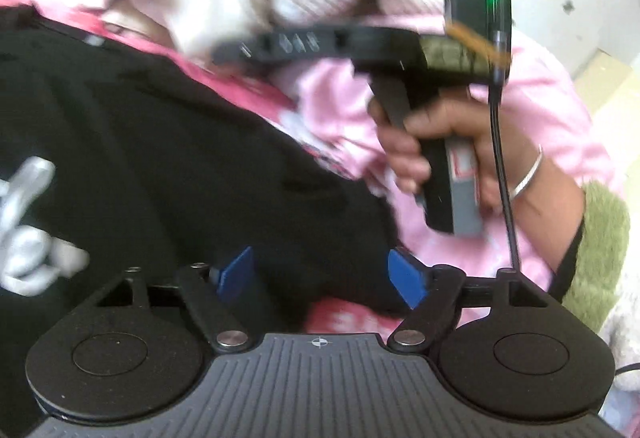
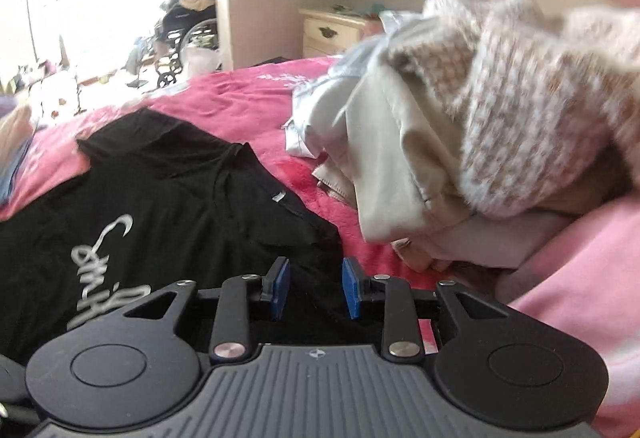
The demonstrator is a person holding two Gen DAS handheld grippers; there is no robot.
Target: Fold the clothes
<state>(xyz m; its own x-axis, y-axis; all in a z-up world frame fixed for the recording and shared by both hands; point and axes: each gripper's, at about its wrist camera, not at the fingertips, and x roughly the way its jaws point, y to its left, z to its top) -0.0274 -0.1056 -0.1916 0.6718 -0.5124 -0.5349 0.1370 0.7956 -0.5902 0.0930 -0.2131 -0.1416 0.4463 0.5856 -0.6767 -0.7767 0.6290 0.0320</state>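
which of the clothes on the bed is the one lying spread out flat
The black t-shirt with silver script, flat on the pink bedcover. The cream garment and fuzzy checked sweater sit in a heap beside it.

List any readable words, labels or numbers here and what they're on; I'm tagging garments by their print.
Black T-shirt: silver cursive script, cut off by the right gripper; unreadable.
Its small grey neck tag: too small to read.
Pink patterned bedspread: blurred pale marks, unreadable.

A black T-shirt [image 2: 168,198] bears silver-white script lettering [image 2: 104,262]. It lies on a deep pink bed cover [image 2: 248,106]. At two o'clock, a fuzzy knit [image 2: 532,126] shows a beige-and-white check above cream cloth [image 2: 392,174]. Blue pads [image 2: 280,288] line black jaws.
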